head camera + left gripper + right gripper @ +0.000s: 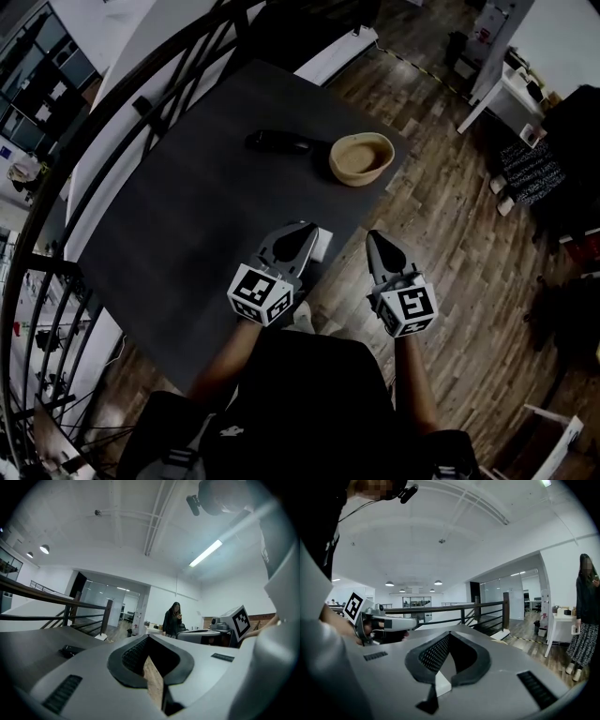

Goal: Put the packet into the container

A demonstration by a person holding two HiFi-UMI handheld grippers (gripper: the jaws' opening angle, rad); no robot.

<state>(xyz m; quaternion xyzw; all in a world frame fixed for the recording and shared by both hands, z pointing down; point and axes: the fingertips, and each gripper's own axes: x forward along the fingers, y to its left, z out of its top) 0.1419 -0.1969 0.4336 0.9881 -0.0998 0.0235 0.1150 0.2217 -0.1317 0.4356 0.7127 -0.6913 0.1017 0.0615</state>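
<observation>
Head view, L tongs (307,230) closed, R tongs (373,237) closed

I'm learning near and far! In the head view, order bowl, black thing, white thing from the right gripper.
1. White thing, near table edge.
2. Bowl, farther up the table.
3. Black thing, left of the bowl.

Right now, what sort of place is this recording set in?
Probably an open-plan office or lab on an upper level: a black railing, wood floor, white desks and glass-walled rooms behind.
</observation>
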